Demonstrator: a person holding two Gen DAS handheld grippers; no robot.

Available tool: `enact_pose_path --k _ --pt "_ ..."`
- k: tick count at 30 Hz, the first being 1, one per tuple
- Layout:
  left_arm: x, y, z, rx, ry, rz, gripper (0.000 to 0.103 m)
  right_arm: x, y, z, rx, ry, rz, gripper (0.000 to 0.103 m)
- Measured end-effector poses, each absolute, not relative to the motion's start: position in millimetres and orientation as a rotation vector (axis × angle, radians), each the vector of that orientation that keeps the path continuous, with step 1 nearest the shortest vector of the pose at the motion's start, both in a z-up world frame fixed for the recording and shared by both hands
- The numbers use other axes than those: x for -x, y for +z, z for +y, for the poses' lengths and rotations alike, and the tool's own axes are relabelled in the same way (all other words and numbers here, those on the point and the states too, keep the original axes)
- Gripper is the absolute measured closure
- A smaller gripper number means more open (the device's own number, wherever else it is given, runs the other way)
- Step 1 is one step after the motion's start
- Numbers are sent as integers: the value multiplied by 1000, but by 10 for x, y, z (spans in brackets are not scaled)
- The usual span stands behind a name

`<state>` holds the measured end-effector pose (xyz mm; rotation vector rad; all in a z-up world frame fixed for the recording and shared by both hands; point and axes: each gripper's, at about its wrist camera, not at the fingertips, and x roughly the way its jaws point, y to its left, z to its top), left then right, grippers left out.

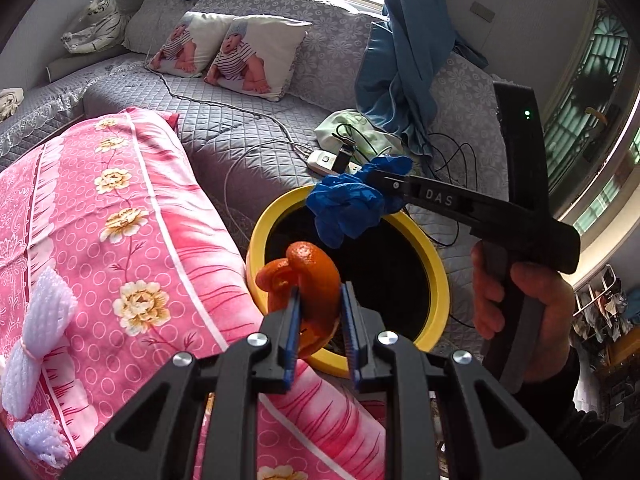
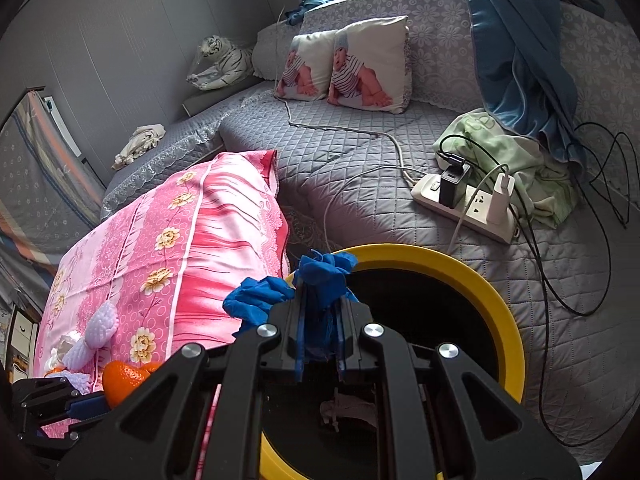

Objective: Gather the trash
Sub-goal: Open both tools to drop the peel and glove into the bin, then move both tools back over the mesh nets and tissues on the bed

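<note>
My left gripper [image 1: 320,296] is shut on an orange peel [image 1: 308,276] and holds it over the near rim of the yellow trash bin [image 1: 436,264]. My right gripper [image 2: 320,292] is shut on a crumpled blue glove [image 2: 320,272] and holds it over the far-left rim of the bin [image 2: 496,304]. In the left wrist view the right gripper [image 1: 380,178] and the glove [image 1: 352,204] hang above the bin's far side. The peel [image 2: 124,380] shows at lower left in the right wrist view. White foam netting [image 1: 44,328] lies on the pink cloth.
A pink flowered cloth [image 1: 120,216] covers a table left of the bin. A grey quilted sofa [image 2: 360,168] lies behind, with a power strip [image 2: 464,204], cables, a green cloth [image 2: 516,160], two baby-print pillows [image 1: 240,56] and a blue curtain [image 1: 404,60].
</note>
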<state>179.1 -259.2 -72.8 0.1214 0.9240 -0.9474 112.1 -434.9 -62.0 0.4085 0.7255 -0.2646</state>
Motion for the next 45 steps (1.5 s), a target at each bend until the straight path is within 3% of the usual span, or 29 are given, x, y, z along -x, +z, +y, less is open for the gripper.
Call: enact_pose_path --k 36,41,45 --pt "-1795 -1180 -3121 -157 -963 1034 84 -1203 -1109 -4826 -510 -367 839 90" --pt "-1801 -1178 -3110 -142 -969 1038 79 -1197 -1104 -4857 -519 -375 835 76" --pt "-1815 -1132 -3068 -131 -967 1020 78 -1185 -1076 -4866 -520 -383 829 76"
